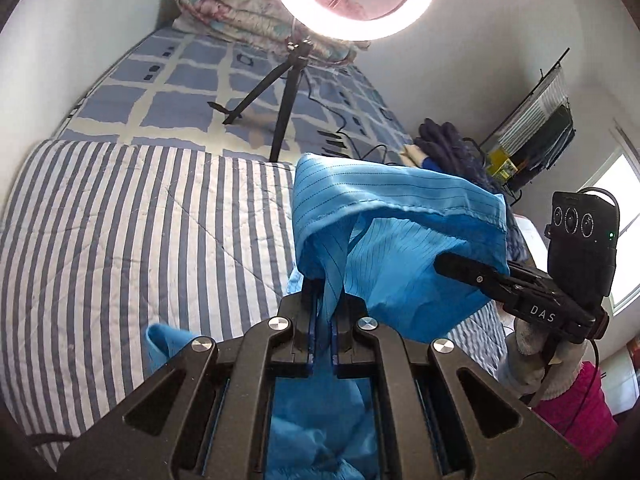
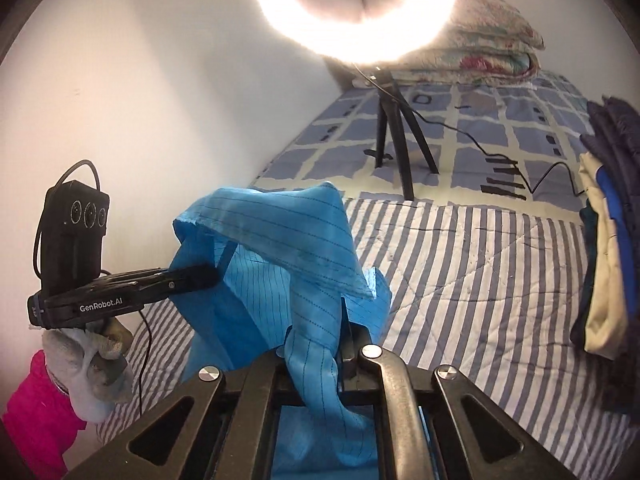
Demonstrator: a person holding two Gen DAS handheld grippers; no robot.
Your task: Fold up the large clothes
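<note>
between your two sets of tongs hangs the blue garment (image 1: 400, 240), lifted clear of the striped quilt (image 1: 120, 240) below. your left gripper (image 1: 323, 336) is pinched tight on a gathered fold of the cloth, which runs up out of the jaws and drapes over toward the other tool. your right gripper (image 2: 320, 344) is likewise clamped on its own twist of the same fabric, with no gap showing beside the cloth. from each wrist you can see the other tool's fingers poking into the cloth from the side, so the two grips sit close together on one edge, likely a hem or shoulder line.

holding it at two points like this looks meant to let the weight pull the garment straight before you lay it down. the bunching between the grips suggests you need to spread your hands apart first.

beyond the tongs stands the ring light (image 2: 356, 8) on its tripod (image 2: 396, 136). to the right of your right gripper sits a stack of folded clothes (image 2: 608, 256), probably where this one ends up; keep the hanging cloth clear of the tripod cable (image 2: 532, 176).
</note>
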